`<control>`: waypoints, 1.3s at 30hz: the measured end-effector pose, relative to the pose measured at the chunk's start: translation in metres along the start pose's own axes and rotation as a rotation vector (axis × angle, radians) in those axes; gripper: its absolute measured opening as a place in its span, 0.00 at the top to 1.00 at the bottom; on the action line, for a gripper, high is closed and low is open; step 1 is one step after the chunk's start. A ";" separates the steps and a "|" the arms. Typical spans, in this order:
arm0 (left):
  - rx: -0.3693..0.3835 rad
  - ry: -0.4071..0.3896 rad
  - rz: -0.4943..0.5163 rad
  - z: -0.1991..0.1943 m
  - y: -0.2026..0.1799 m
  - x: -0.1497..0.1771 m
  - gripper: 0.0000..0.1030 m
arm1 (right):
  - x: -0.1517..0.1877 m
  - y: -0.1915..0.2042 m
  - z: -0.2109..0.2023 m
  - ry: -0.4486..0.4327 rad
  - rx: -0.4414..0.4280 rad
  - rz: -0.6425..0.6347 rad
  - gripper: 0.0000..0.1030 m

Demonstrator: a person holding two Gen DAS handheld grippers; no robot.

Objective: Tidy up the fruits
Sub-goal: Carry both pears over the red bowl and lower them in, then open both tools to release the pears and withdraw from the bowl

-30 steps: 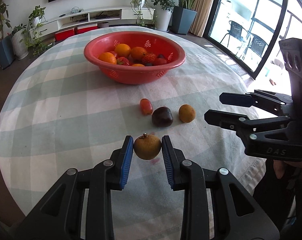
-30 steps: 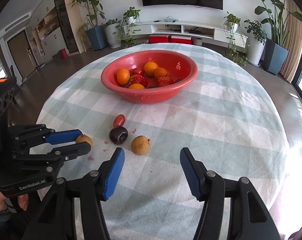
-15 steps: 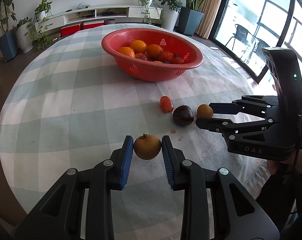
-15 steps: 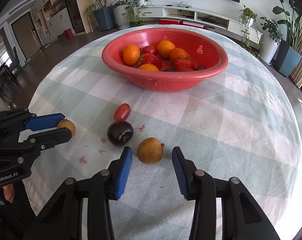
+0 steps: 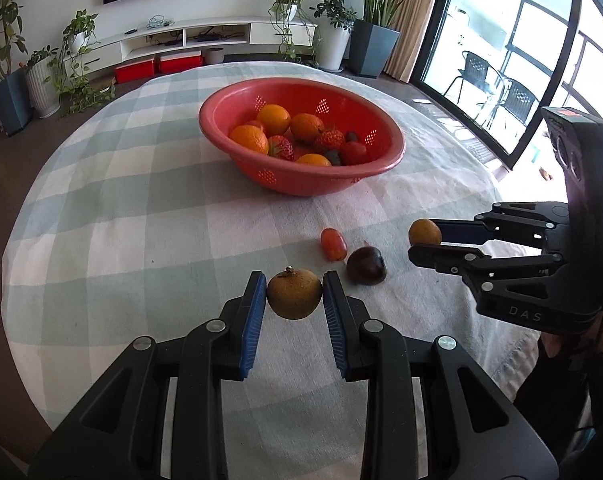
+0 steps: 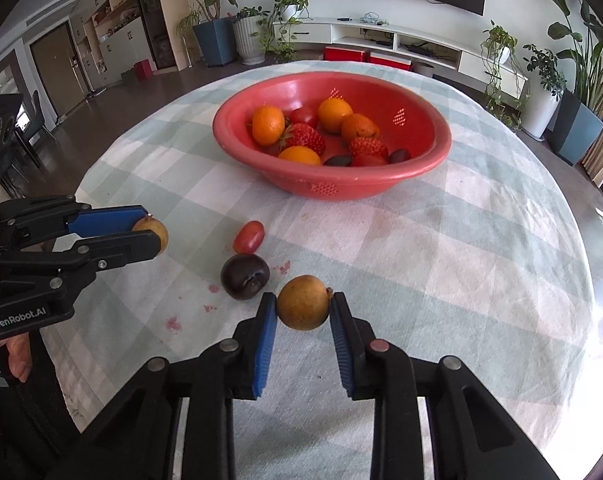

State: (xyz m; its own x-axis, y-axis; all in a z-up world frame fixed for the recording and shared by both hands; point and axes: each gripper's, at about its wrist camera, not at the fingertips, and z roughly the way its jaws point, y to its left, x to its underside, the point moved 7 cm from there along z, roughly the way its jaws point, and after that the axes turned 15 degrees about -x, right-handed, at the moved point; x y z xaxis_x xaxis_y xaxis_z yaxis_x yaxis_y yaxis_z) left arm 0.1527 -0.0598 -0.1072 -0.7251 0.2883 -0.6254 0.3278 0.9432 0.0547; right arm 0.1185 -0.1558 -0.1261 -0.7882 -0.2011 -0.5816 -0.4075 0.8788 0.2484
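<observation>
1. The left gripper (image 5: 294,300) clamps a round brown longan-like fruit (image 5: 294,294) between its blue pads, above the checked green-and-white tablecloth (image 5: 141,216).
2. The right gripper (image 6: 303,312) is closing its jaws, pads touching a second round brown fruit (image 6: 303,307).
3. Just beyond lie a dark purple plum (image 6: 244,276) and a small red oval tomato (image 6: 248,236).
4. Farthest, the red plastic colander bowl (image 6: 341,190) holds oranges (image 6: 268,124) and strawberries (image 6: 306,138).
</observation>
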 end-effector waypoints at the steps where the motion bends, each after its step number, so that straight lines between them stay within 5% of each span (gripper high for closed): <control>1: -0.001 -0.008 0.004 -0.001 0.000 -0.006 0.73 | -0.005 -0.002 -0.006 -0.015 0.003 0.002 0.72; 9: -0.018 -0.100 0.059 -0.008 0.001 -0.081 0.73 | -0.056 -0.017 -0.039 -0.099 0.034 -0.015 0.72; 16: -0.020 -0.082 0.092 0.027 -0.003 -0.134 0.73 | -0.101 -0.029 -0.019 -0.087 0.032 -0.044 0.72; 25: 0.003 -0.016 0.136 0.083 -0.019 -0.144 0.73 | -0.125 -0.055 0.031 0.012 0.133 -0.113 0.72; 39: 0.007 0.017 0.165 0.118 -0.028 -0.145 0.73 | -0.116 -0.070 0.054 0.068 0.154 -0.119 0.72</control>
State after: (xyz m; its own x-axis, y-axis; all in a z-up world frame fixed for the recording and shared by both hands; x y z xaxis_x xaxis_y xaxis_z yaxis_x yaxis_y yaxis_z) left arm 0.3199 -0.1478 -0.1105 -0.6715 0.4421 -0.5947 0.4472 0.8817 0.1505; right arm 0.2632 -0.1709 -0.1182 -0.7701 -0.3320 -0.5446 -0.4285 0.9018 0.0561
